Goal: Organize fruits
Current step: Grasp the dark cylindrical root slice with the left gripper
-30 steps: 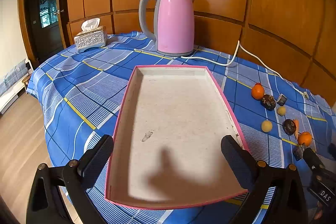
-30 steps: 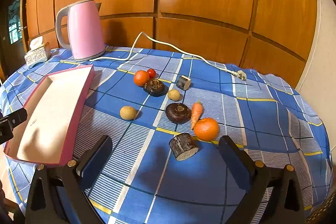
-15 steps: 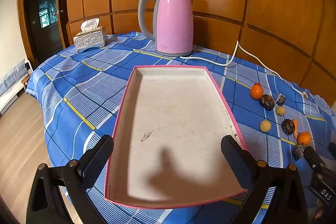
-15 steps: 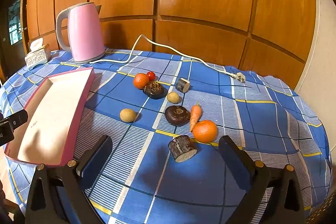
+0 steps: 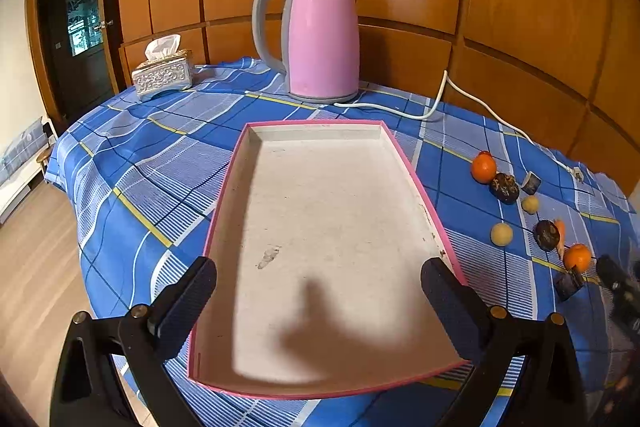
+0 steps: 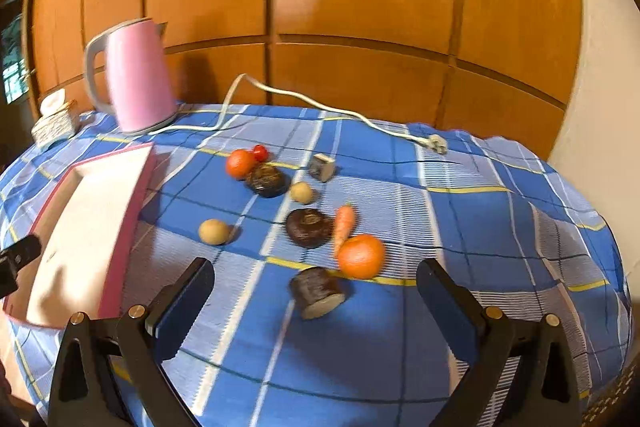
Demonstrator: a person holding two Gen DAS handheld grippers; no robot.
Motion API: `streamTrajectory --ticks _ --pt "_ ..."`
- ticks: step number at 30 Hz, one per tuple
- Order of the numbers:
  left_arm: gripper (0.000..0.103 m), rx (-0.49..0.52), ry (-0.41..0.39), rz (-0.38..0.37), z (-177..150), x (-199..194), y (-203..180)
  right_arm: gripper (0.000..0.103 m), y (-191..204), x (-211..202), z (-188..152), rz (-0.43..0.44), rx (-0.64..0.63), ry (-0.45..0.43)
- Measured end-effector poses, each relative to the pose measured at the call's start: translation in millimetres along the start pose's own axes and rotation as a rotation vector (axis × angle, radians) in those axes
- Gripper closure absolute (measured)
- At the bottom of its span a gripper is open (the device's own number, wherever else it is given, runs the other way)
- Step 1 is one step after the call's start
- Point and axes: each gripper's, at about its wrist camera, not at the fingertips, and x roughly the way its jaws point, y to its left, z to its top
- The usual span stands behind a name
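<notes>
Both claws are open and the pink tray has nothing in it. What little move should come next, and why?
Probably lower the right claw toward the near orange, the fruit closest to it. The claw is open and holds nothing, the pink tray has no fruit yet, and all the produce lies on the tablecloth. A dark cut log piece beside the orange needs avoiding.
</notes>
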Motion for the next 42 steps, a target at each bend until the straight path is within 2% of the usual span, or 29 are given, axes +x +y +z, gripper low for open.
streamTrajectory --ticks 4,8,13,15,18,20,21,24,27,29,34,39,42 --pt "0.000 0.007 -0.004 -0.052 0 0 -3 0.000 -29 8 3 -0.063 0.079 0.017" --pt "0.000 -0.005 -0.001 -0.226 4 0 -6 0.000 -69 26 -2 -0.176 0.173 0.061" --pt "0.000 0.089 -0.001 -0.344 15 1 -33 0.000 -121 47 -20 -0.303 0.289 0.130" --pt "0.000 0.134 0.023 -0.390 21 6 -49 0.000 -136 50 -28 -0.334 0.317 0.147" --pt "0.000 0.178 0.072 -0.466 27 15 -72 0.000 -152 54 -38 -0.361 0.345 0.172" --pt "0.000 0.233 0.137 -0.511 26 21 -90 0.000 -159 56 -46 -0.362 0.363 0.192" --pt "0.000 0.259 0.155 -0.512 25 24 -100 0.000 -161 60 -51 -0.355 0.375 0.208" --pt "0.001 0.313 0.177 -0.572 21 27 -128 0.000 -163 60 -54 -0.348 0.381 0.198" --pt "0.014 0.387 0.214 -0.610 15 35 -161 0.000 -162 59 -56 -0.345 0.385 0.186" --pt "0.018 0.435 0.240 -0.639 10 39 -178 0.000 -161 58 -57 -0.347 0.384 0.178" --pt "0.038 0.536 0.291 -0.692 -5 50 -218 0.000 -161 59 -57 -0.348 0.386 0.172" --pt "0.042 0.529 0.339 -0.710 -12 67 -239 0.000 -160 60 -56 -0.349 0.384 0.170" --pt "0.068 0.549 0.353 -0.697 -19 74 -248 0.000 -160 59 -56 -0.350 0.383 0.170"
